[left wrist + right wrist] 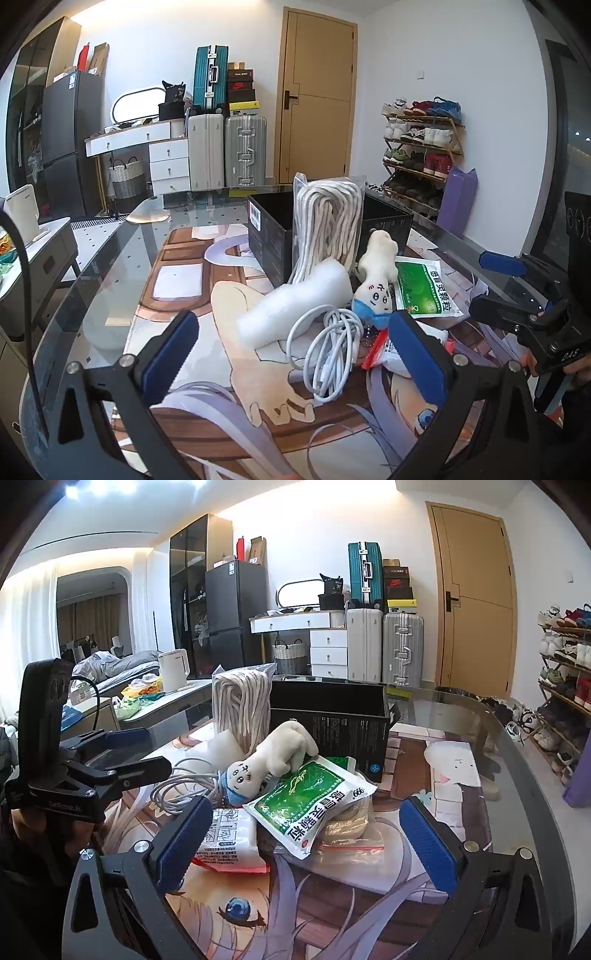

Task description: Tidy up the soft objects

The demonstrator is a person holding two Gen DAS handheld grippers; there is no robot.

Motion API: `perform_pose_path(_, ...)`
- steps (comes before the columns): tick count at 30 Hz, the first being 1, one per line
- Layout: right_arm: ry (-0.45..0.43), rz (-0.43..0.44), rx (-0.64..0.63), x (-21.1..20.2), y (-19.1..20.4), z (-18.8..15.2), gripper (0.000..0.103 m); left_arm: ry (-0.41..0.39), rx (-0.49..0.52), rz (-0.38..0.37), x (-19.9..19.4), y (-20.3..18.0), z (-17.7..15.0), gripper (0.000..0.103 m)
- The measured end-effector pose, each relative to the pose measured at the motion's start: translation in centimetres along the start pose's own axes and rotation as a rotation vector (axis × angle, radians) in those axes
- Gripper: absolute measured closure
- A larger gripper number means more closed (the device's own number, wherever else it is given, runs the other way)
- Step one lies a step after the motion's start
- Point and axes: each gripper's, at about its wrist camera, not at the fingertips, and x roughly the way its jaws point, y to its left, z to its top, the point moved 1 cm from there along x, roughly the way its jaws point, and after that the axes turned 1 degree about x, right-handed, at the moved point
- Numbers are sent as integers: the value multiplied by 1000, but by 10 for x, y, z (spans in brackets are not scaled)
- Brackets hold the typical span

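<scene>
2 hand-held grippers are hovering over a glass table (pixel 110 251) covered by a printed anime mat (pixel 192 295); the left gripper (pixel 291 347) is standing wide with nothing between its blue pads, its fingers framing a white foam roll (pixel 291 302) and a coiled white cable (pixel 332 350). Behind them, a clear bag of cream cotton rope (pixel 328 225) is leaning upright against a black open-topped box (pixel 269 236). A cream plush toy with a blue collar (pixel 266 764) is lying across a green-and-white medicine sachet (pixel 306 805), which is overlapping a white printed packet (pixel 229 838) and a zip bag holding a beige roll (pixel 347 830). The right gripper (pixel 306 842) is likewise gaping wide, holding nothing
</scene>
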Motion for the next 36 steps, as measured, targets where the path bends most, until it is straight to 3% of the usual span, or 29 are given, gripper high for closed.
perform_pose_path(36,2,0,0,1,1,0,0,-8,1,-1,0,-1,0,0)
